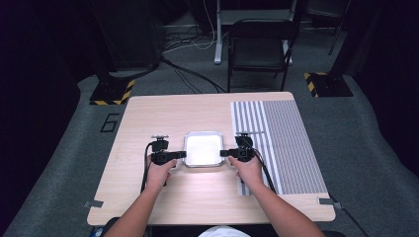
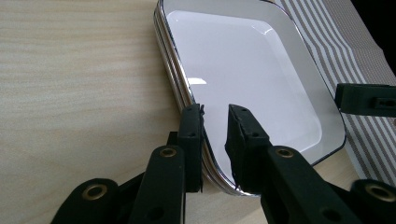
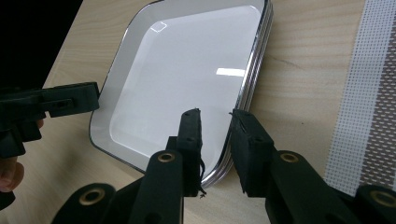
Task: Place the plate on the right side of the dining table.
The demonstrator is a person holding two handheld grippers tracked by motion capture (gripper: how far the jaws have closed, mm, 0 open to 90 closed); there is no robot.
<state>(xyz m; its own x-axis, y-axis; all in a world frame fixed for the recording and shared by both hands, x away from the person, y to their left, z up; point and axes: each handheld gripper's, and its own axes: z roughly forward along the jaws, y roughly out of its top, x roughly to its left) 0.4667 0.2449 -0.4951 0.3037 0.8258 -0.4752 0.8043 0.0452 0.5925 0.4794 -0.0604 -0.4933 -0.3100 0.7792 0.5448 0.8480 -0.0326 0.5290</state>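
A stack of white square plates [image 1: 202,148] with dark rims lies in the middle of the wooden table [image 1: 163,113]. My left gripper [image 1: 183,154] reaches in from the left, and its jaws [image 2: 215,112] straddle the left rim of the stack [image 2: 243,60], one outside and one over the white inside, shut on it. From the right, my right gripper [image 1: 222,153] meets the opposite rim; its jaws [image 3: 215,116] clamp the edge of the stack [image 3: 187,70] the same way. Each gripper view also shows the other gripper's jaws at the far rim, the right gripper [image 2: 364,98] and the left gripper [image 3: 60,102].
A grey striped mat [image 1: 281,143] covers the right part of the table, close to my right hand. A dark folding chair [image 1: 259,47] stands beyond the far edge, with cables on the floor. Bare wood lies in front of and behind the plates.
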